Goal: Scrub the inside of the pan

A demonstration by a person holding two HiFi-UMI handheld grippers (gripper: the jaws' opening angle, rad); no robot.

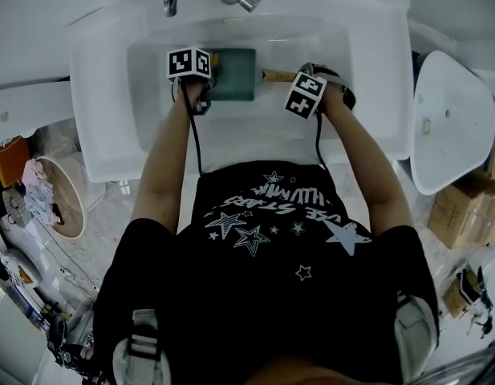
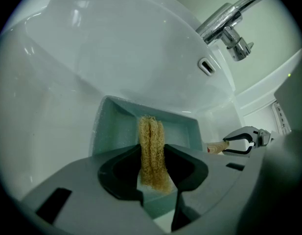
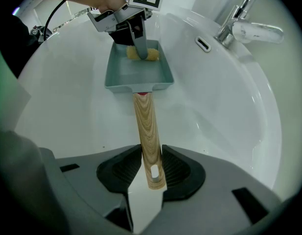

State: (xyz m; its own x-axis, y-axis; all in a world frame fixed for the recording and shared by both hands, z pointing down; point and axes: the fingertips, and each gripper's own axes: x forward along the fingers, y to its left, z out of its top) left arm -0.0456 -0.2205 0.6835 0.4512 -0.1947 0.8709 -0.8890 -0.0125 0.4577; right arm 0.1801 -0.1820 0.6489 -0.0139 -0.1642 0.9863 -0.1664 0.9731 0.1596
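White sink point(image 1: 103, 95) around teal pan point(image 1: 235, 74), faucet point(image 2: 224, 19) behind

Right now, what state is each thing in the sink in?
Pan: upright in the sink.
Loofah scrubber: pinched, down inside the pan.
Left gripper: jaws shut on the loofah scrubber.
Right gripper: jaws shut on the wooden handle.
Faucet: no water running.

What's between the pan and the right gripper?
A wooden handle joins the pan to the right gripper, which clamps its end; the right gripper view shows it.
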